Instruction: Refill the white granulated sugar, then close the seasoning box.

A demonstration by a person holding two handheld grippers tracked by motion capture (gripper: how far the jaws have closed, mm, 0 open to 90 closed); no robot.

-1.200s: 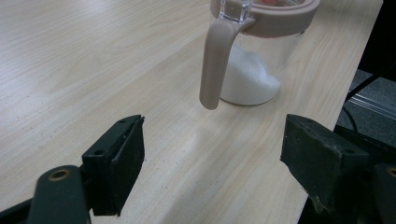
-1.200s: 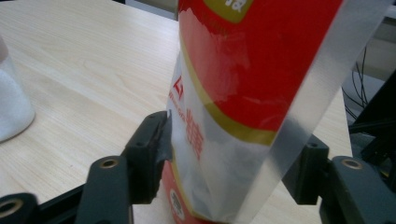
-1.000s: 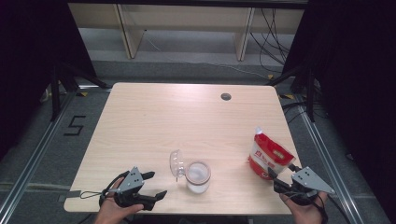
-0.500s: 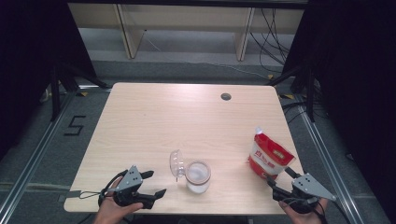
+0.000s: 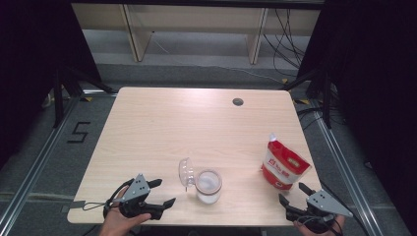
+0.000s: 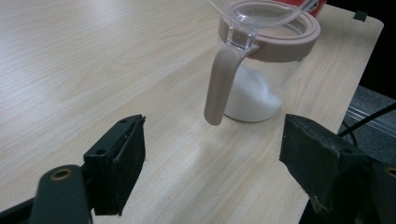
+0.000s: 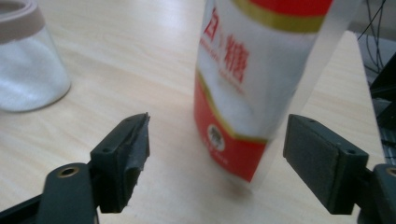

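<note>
Lower centre of the high view: a clear jar [image 5: 208,185] with a beige collar, white powder heaped in the bottom, transparent lid [image 5: 185,172] flipped open and standing up on its left side. Right of it, well apart, a red-and-white pouch [image 5: 283,166] standing upright, spout corner at the top, close to the right edge of the wooden table [image 5: 196,128].

Bottom left: left gripper [image 5: 161,192] held in a hand [image 5: 120,222] at the near table edge, jaws spread wide, nothing between them, pointing toward the jar. In the left gripper view, the jar [image 6: 266,70] dead ahead at upper centre, its beige handle [image 6: 221,84] hanging down between the two black jaws but farther off, not touching either.

Bottom right: right gripper [image 5: 295,193], jaws also wide apart and empty, just short of the pouch. In the right gripper view, the pouch [image 7: 252,84] filling the gap ahead, blurred, red print hard to read; the jar [image 7: 28,65] cut off at upper left.

Plenty of bare tabletop across the upper half of the high view, only a small dark round hole [image 5: 238,102] near the far edge. Beyond the table, grey floor, shelf legs and loose cables at upper right. Pouch top cropped out of the right gripper view; jar lid cropped at the top of the left gripper view.
</note>
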